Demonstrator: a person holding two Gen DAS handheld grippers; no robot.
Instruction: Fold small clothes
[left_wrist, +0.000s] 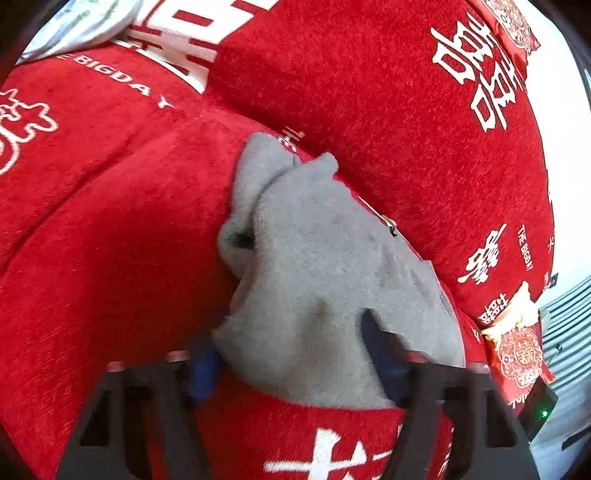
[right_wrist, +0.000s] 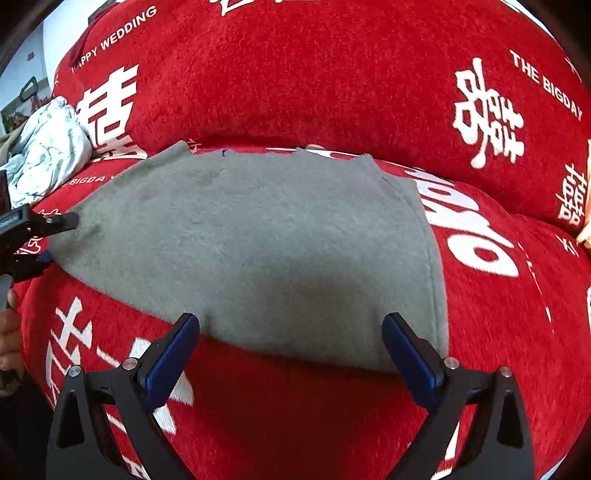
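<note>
A grey garment lies spread flat on a red sofa cover printed with white characters. My left gripper has its blue pads on either side of the garment's left end, and the cloth bunches and puckers between them. In the right wrist view the left gripper enters from the left edge, one finger above the cloth's corner and one below. My right gripper stands open over the garment's near hem, its pads apart from the cloth.
The sofa's red back cushion rises right behind the garment. A pale patterned bundle of fabric lies at the far left of the seat. Red printed packets sit at the sofa's right end. A hand shows at the left edge.
</note>
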